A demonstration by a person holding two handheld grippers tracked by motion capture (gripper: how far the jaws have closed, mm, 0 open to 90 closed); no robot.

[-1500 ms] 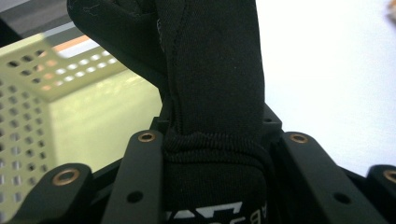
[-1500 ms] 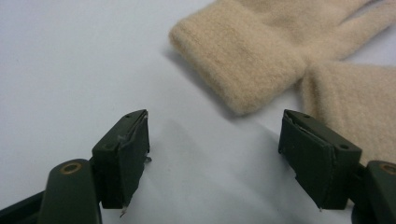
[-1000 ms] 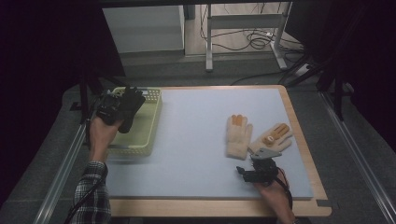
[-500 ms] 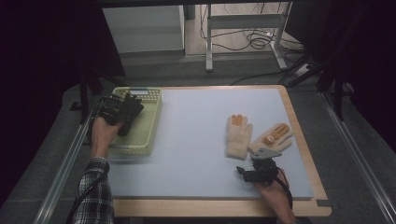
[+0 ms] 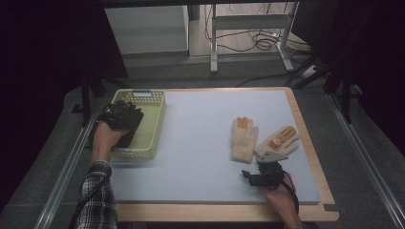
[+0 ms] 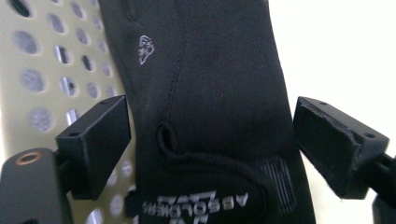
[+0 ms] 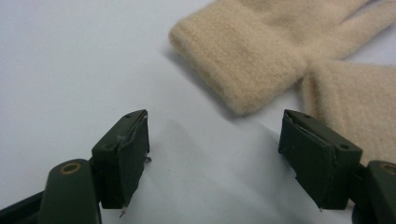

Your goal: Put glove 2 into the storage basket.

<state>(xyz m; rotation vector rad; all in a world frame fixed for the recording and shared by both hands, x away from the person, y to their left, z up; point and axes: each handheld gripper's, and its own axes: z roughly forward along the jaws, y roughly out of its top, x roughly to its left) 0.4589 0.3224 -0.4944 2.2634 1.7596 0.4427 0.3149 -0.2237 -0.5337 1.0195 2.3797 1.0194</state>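
The black fabric glove [image 6: 219, 116] ran past the top and bottom edges of the left gripper view, its white printed lettering [image 6: 201, 205] cut short; the perforated pale green plastic basket [image 6: 42, 70] beside it blurred.

bench [image 5: 200, 143]: pale blue mat, wooden rim at near and right edges | floor beyond far edge: grey metal stand legs [image 5: 213, 43], loose cables [image 5: 260, 43] | white cabinet [image 5: 145, 28] beyond far-left corner

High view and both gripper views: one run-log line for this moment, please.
left gripper: open, over black glove in green basket | right gripper: open, near beige gloves | table
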